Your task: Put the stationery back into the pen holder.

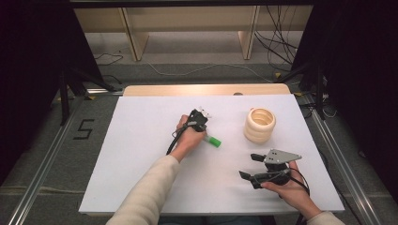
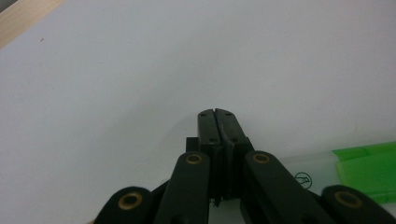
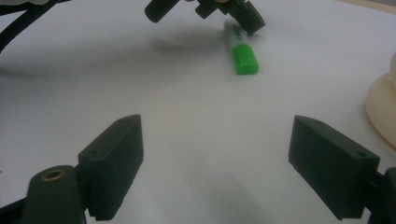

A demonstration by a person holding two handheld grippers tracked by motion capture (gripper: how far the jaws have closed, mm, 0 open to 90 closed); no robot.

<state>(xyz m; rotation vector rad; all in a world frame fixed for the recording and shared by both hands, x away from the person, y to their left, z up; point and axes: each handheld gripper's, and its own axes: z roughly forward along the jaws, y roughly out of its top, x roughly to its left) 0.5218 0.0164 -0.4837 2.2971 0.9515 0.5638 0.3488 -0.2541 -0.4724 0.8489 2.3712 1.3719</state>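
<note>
The left tongs [image 2: 218, 113] are clenched empty beside the green-capped clear plastic marker [image 1: 213, 141] on the white desk [image 1: 141, 154]; the right tongs [image 3: 217, 163] are held released

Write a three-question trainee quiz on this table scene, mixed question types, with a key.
1. True or false: the left gripper has its jaws wide apart.
2. Multiple choice: the cap of the marker is A) red, B) green, C) blue.
3. Short answer: what stands on the white table beyond the right gripper, at the far right?

Key
1. False: in the left gripper view the jaws meet, with nothing seen between them.
2. B: green, on a clear barrel lying flat beside the left gripper.
3. The cream ribbed holder, standing upright, apart from the marker; the right gripper's jaws stand open and empty.
</note>
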